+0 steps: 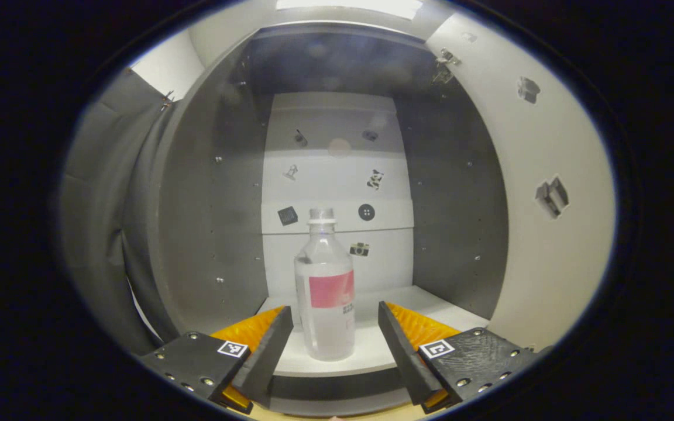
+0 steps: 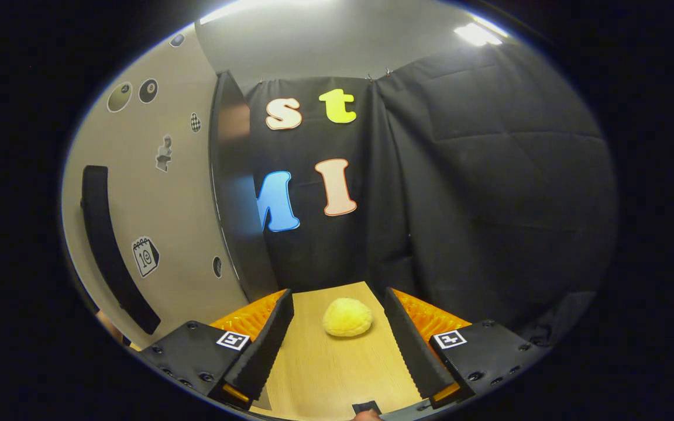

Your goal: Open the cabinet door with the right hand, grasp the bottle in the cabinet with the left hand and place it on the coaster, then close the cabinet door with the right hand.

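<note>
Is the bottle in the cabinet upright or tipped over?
Upright: the bottle stands on its base on the cabinet shelf, cap on top.

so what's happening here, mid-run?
The cabinet door is open. The left tongs are open and reaching into the cabinet, with a finger either side of the upright bottle on the shelf, not yet gripping it. The right tongs are open and empty, over the wooden table near a yellow round object.
</note>
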